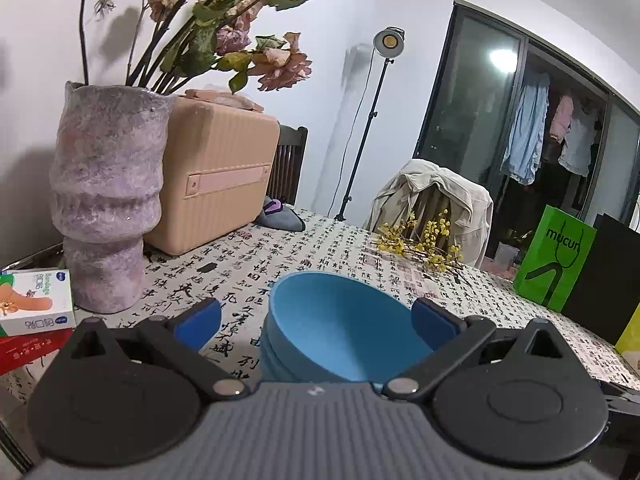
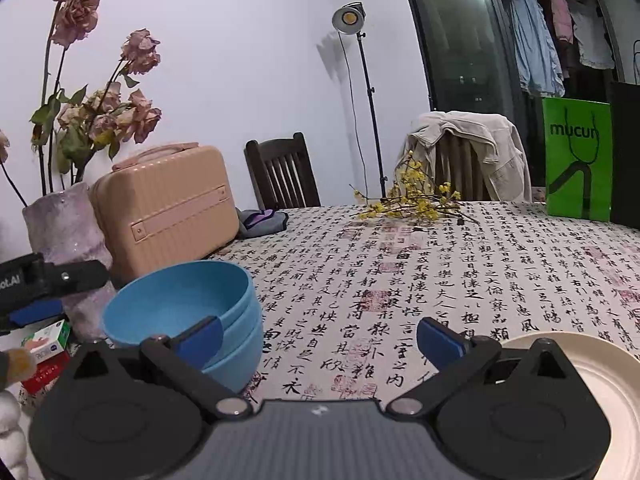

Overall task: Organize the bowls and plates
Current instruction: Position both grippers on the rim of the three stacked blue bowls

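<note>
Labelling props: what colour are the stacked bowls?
Light blue, all of the stacked bowls; clearest in the right wrist view.

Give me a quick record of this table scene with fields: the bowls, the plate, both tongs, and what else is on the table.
bowls: blue bowls nested in one stack, upright on the tablecloth
plate: cream plate at lower right of the right wrist view
left tongs: open, bowl stack between the pads, not gripped
right tongs: open, nothing between them
other items: purple vase, peach case, yellow flower sprig, green bag
</note>
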Demonstrator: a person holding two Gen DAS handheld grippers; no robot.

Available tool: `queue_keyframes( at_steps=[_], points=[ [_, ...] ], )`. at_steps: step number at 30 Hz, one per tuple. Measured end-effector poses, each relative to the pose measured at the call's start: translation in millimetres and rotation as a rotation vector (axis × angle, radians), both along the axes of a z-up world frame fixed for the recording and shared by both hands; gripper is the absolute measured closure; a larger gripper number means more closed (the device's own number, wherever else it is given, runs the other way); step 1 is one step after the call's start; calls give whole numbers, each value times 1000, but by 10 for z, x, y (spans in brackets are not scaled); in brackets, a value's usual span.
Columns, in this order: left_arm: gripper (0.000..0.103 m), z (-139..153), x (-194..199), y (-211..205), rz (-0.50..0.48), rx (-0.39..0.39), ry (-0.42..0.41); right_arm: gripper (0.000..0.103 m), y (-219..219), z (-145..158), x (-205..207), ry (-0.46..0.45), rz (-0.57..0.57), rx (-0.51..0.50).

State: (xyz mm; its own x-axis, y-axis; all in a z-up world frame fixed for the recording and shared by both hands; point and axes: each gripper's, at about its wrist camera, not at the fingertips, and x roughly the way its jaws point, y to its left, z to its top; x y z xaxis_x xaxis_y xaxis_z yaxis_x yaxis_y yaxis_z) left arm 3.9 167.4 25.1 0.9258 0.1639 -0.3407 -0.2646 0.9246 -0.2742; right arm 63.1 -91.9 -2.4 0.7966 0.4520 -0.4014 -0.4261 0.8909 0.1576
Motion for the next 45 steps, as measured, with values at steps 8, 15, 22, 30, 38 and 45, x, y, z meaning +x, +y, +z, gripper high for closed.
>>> queue_keyframes(
  at_steps=[8, 15, 22, 30, 38, 45],
  points=[
    [0, 13, -42, 99, 7, -32, 7, 0, 9, -39, -21, 27, -1, -19],
    [0, 8, -36, 148, 5, -49, 12, 0, 24, -44, -26, 46, 2, -37],
    [0, -19, 52, 199, -4, -70, 32, 0, 101, -70, -4, 68, 19, -77],
    [0, 13, 214, 316, -9, -88, 50, 0, 183, -70, 115, 115, 28, -102],
    [0, 16, 423, 431, -27, -114, 100, 0, 211, -58, 297, 186, 14, -99],
    [0, 12, 530, 553, -26, -139, 126, 0, 283, -19, 470, 236, 18, -69]
  ],
)
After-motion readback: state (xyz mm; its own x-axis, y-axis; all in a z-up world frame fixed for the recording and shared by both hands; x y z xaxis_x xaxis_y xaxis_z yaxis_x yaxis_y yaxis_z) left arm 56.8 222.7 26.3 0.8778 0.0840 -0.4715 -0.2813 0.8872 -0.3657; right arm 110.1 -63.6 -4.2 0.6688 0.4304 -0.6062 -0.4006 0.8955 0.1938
